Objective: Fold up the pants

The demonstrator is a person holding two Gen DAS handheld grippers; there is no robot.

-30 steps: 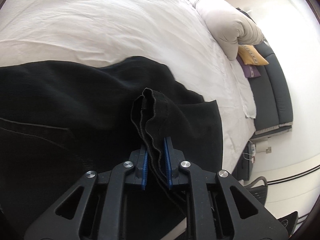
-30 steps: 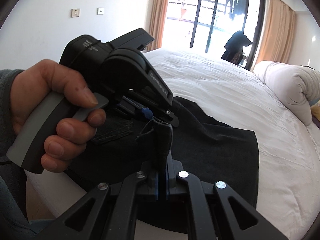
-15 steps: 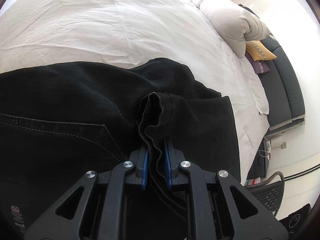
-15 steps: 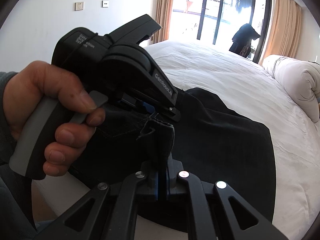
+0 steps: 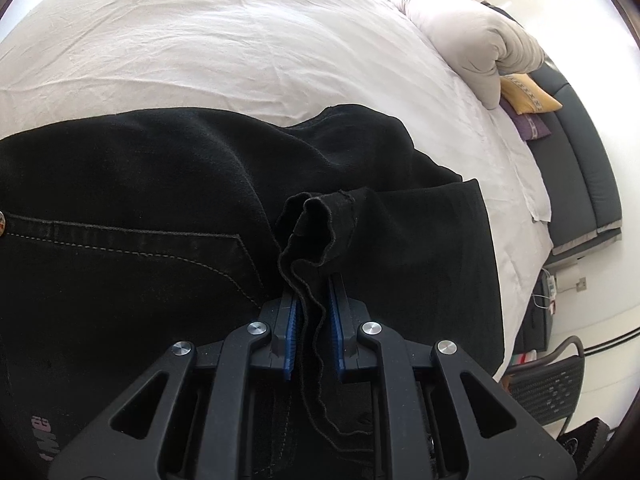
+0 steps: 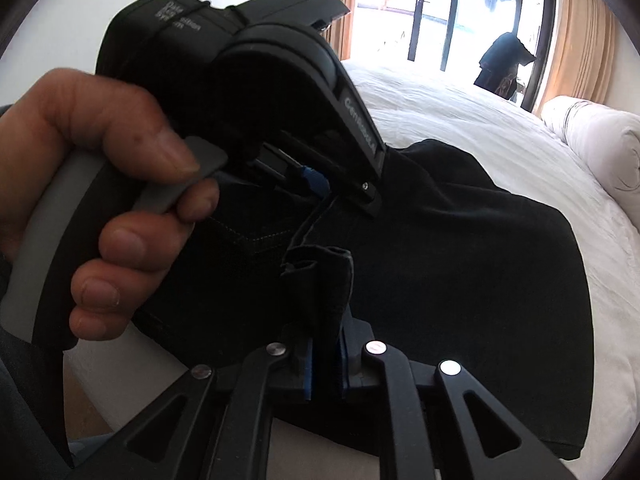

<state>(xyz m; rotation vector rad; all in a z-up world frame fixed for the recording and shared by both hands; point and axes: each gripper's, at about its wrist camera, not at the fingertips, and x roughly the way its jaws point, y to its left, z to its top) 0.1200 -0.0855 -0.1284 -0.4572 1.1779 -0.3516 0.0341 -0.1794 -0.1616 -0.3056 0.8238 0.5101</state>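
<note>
Black pants [image 5: 140, 208] lie on a white bed [image 5: 240, 40], folded over, with a back pocket seam showing at the left. My left gripper [image 5: 313, 284] is shut on a bunched hem of the pants. My right gripper [image 6: 325, 340] is shut on another bunched hem of the same pants [image 6: 460, 272]. In the right wrist view the hand-held left gripper [image 6: 320, 184] sits just above and left of mine, over the pants.
A rolled white duvet [image 5: 472, 36] lies at the bed's head, with a yellow cushion [image 5: 528, 96] and a dark headboard [image 5: 580, 184] beyond. A mesh chair [image 5: 552, 384] stands beside the bed. Balcony doors [image 6: 452, 12] and curtains are at the far side.
Both grippers have carried their hems further across the pants and lower towards them. The left gripper now looms closer in the right wrist view. Both grips are unchanged.
</note>
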